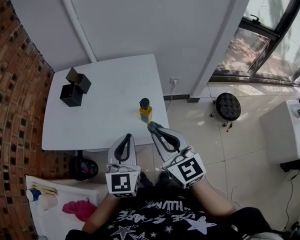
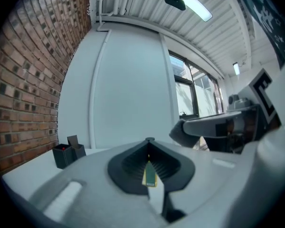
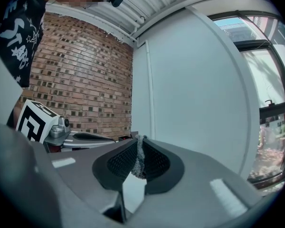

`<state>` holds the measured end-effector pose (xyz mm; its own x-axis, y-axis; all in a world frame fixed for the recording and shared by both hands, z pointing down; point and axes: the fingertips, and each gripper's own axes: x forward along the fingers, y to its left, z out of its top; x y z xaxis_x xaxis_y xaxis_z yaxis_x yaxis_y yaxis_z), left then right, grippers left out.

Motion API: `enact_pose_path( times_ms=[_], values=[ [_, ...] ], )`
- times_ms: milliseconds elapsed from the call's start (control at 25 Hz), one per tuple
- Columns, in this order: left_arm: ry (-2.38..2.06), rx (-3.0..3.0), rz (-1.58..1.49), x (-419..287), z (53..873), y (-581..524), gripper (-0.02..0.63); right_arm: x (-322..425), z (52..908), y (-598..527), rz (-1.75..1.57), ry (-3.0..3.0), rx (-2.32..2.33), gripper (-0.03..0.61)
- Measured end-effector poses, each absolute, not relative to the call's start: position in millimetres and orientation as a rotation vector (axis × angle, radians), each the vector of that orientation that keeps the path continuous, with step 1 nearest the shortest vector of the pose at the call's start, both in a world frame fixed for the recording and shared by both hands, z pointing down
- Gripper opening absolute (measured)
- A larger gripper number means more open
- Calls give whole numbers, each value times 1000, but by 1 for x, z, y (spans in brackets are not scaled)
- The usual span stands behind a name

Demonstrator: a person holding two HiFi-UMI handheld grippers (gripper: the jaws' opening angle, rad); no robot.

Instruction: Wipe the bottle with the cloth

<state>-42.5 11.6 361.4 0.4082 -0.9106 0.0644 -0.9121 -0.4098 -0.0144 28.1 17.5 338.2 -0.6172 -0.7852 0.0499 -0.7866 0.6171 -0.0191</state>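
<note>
**Cloth gripped, bottle not yet touched**

The bottle stands upright near the front right edge of the white table, and nothing touches it, so we judge wiping hasn't started. The right gripper is clamped on a strip of grey cloth, pinched at the tips, probably so the loose end can rub. Its tip sits near the bottle but apart from it. The left gripper is closed and empty, beside the right one, just off the table's front edge. We reckon it must open to steady the bottle. Black boxes sit well apart, far left.
</note>
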Motion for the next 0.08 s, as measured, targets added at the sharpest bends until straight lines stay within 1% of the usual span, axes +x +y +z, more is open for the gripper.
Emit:
enact_pose_path(
  times_ms=[80],
  values=[
    [-1689, 2615, 93, -42, 361, 13, 3, 28, 338, 19, 67, -2789, 1355, 35]
  ],
)
